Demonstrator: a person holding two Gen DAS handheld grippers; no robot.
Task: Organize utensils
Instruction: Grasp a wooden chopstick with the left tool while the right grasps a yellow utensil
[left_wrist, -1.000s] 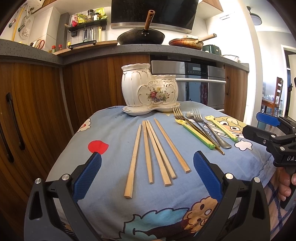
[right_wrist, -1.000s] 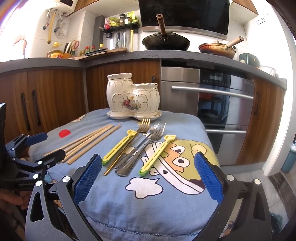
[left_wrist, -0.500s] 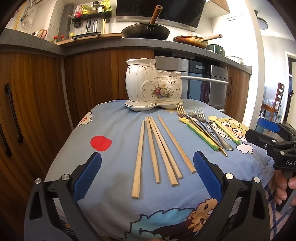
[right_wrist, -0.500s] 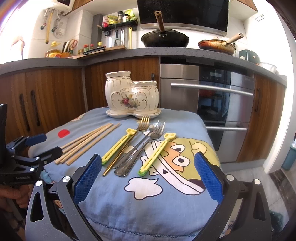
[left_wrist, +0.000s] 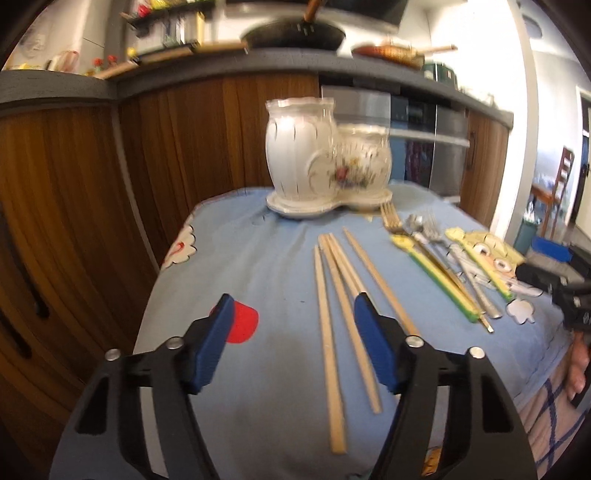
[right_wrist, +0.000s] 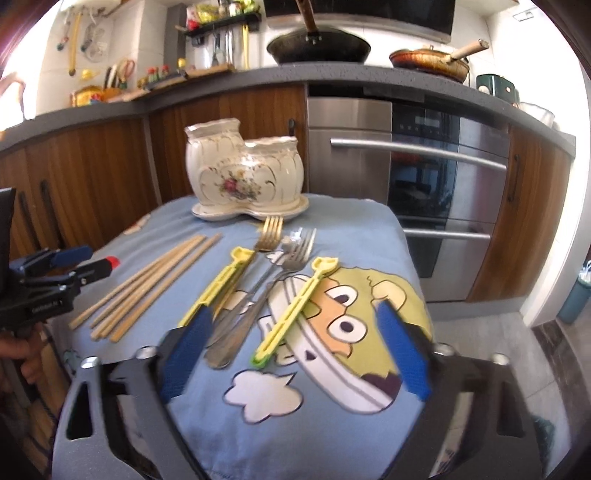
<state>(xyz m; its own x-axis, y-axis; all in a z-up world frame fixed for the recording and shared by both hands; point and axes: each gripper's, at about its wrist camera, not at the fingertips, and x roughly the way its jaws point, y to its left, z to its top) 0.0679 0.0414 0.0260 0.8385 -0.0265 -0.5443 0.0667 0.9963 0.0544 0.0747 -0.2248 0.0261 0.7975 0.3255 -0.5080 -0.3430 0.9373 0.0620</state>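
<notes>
Utensils lie spread on the blue cartoon-print cloth (right_wrist: 332, 435) that covers my surface, none of them in my tongs. Nearest me, the left tongs (left_wrist: 291, 341) hang above the cloth with their blue pads closing and nothing but air between them; the near ends of the wooden chopsticks (left_wrist: 334, 332) sit at about 1 o'clock from that gap, four sticks fanned side by side and pointing away from me. The right tongs (right_wrist: 293, 354) are closing too — the pads are apart and press on nothing, though the handle end of a yellow-green utensil (right_wrist: 295, 308) and the silver fork handles (right_wrist: 240, 328) lie on the cloth below the gap. A second yellow-green utensil (right_wrist: 218, 288) runs toward 11 o'clock beside the silver forks, and a gold fork (right_wrist: 269, 236) lies just past them. In the right wrist view the chopsticks are at 10 o'clock, well apart from the forks. Farthest out, at 12 o'clock, stands the cream floral ceramic holder (right_wrist: 243, 175) — two joined cups on its own tray, upright at the cloth's far edge.
</notes>
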